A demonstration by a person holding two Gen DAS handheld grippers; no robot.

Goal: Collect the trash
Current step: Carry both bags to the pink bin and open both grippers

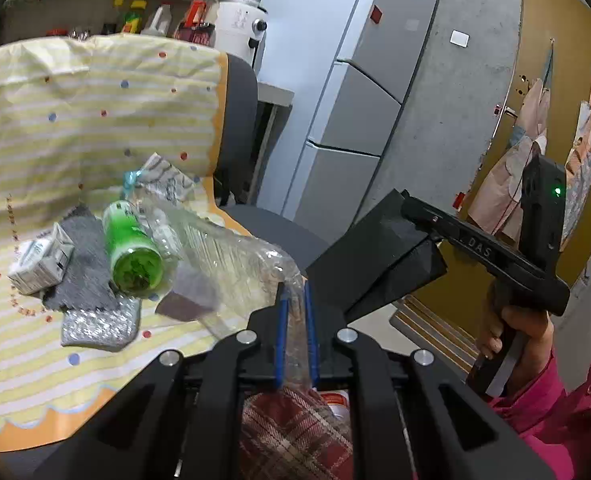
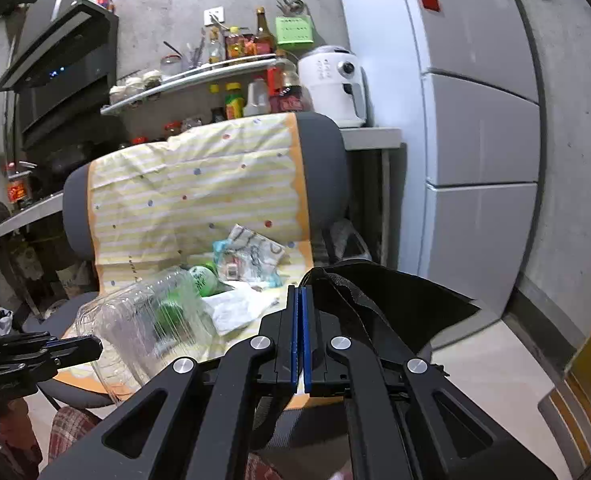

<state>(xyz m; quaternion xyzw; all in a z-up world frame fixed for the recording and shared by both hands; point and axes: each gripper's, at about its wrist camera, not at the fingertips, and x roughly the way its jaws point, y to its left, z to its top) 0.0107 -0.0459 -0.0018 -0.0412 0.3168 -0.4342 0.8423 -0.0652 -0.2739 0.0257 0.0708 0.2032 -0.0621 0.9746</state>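
My left gripper point(image 1: 295, 294) is shut on the end of a clear crushed plastic bottle point(image 1: 223, 252), which is lifted off the yellow striped cloth point(image 1: 95, 120) covering a chair. A green bottle point(image 1: 131, 248), a small white carton point(image 1: 39, 260), a silver foil pack point(image 1: 99, 324) and a crumpled wrapper point(image 1: 167, 180) lie on the cloth. My right gripper point(image 2: 299, 292) is shut on the rim of a black bag point(image 2: 395, 304), holding it just right of the chair seat. The right wrist view shows the left gripper point(image 2: 91, 348) with the clear bottle point(image 2: 147, 320) at lower left.
A grey chair point(image 2: 327, 168) carries the cloth. Behind it are a shelf of bottles point(image 2: 235, 92) and a white appliance point(image 2: 335, 80). A grey fridge point(image 2: 483, 128) stands to the right. A person's hand in a pink sleeve point(image 1: 527, 344) holds the right gripper.
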